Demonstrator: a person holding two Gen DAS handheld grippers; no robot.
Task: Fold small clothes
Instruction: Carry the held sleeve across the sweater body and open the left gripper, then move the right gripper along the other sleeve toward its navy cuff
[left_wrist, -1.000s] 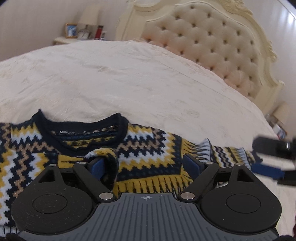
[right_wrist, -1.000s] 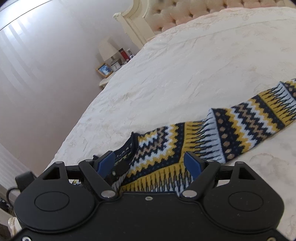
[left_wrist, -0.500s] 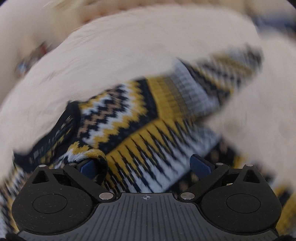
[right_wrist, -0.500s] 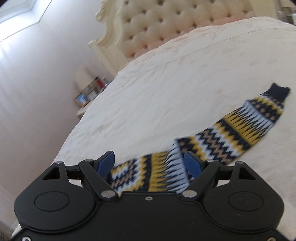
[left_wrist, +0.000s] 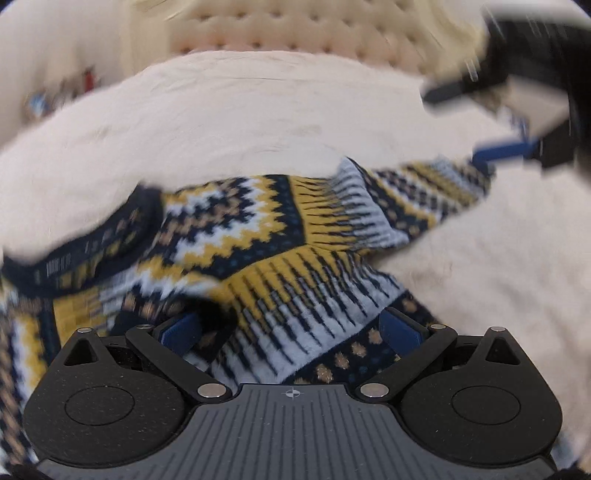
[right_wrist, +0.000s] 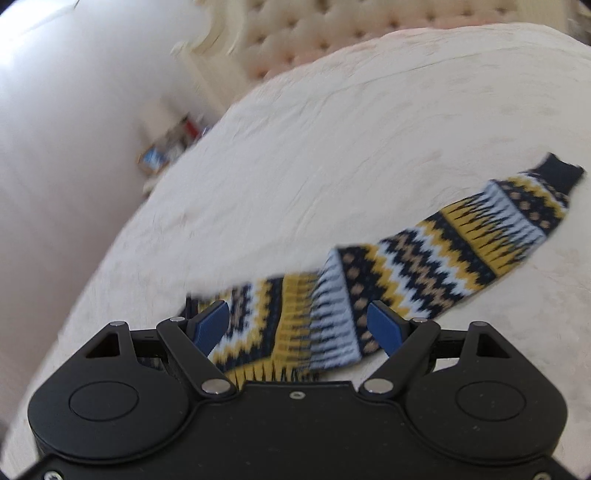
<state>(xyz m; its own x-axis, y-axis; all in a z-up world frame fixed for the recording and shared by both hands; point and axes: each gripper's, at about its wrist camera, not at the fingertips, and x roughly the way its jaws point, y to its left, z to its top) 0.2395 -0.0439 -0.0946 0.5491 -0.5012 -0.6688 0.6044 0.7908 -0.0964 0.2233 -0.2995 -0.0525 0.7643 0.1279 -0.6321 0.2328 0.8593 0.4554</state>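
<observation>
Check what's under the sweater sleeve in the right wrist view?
The sleeve lies flat on the cream bedspread, cuff outermost. Whatever is directly beneath is covered. Its near end passes between the right gripper's open jaws.

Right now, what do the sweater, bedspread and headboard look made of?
Sweater: knitted yarn, likely wool or acrylic; fuzzy surface, zigzag bands in navy, yellow and white.
Bedspread: cream woven fabric, matte, faintly crinkled and patterned; fibre unclear.
Headboard: button-tufted padding, probably velvet or leatherette; blur hides the finish.
</observation>
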